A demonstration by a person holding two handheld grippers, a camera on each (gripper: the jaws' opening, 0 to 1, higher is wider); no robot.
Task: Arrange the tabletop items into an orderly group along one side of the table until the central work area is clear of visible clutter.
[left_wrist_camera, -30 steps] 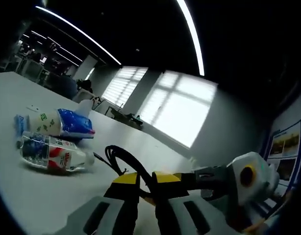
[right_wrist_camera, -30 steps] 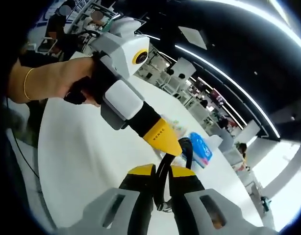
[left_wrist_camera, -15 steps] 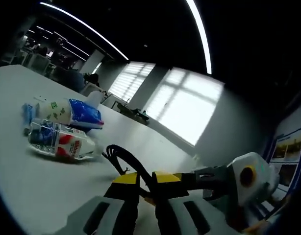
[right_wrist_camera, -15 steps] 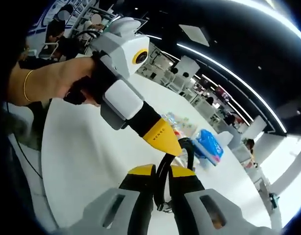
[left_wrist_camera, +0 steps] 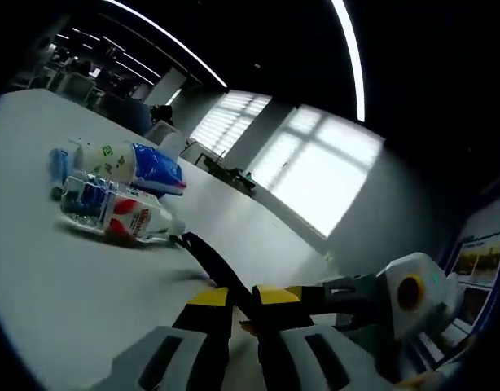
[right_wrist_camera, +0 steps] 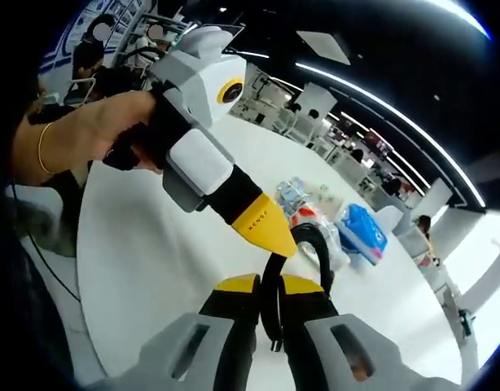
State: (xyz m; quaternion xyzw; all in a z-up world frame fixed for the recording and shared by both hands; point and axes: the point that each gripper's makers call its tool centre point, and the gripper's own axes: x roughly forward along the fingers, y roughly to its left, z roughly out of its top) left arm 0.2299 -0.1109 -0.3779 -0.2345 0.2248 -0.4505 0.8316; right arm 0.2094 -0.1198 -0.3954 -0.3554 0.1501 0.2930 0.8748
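A black cable (left_wrist_camera: 203,253) is pinched between my left gripper's (left_wrist_camera: 242,298) yellow-tipped jaws, which are shut on it. The right gripper's white body (left_wrist_camera: 409,293) comes in from the right and meets the same cable. In the right gripper view, my right gripper (right_wrist_camera: 270,286) is shut on the cable loop (right_wrist_camera: 307,242). The left gripper (right_wrist_camera: 270,237), held by a hand (right_wrist_camera: 75,138), grips that loop from above. A clear bottle with a red and blue label (left_wrist_camera: 111,215) lies on the white table (left_wrist_camera: 63,285). Beside it lie a white bottle (left_wrist_camera: 99,158) and a blue packet (left_wrist_camera: 156,168).
The bottle (right_wrist_camera: 309,213) and blue packet (right_wrist_camera: 362,229) lie together beyond the cable on the white table (right_wrist_camera: 144,252). Desks, chairs and people stand in the room behind. Bright windows (left_wrist_camera: 315,175) fill the far wall.
Both views have shifted, and the bottles and packet look nearer. In the left gripper view the cable's curl has pulled out into a straighter line. Both grippers stay closed on it.
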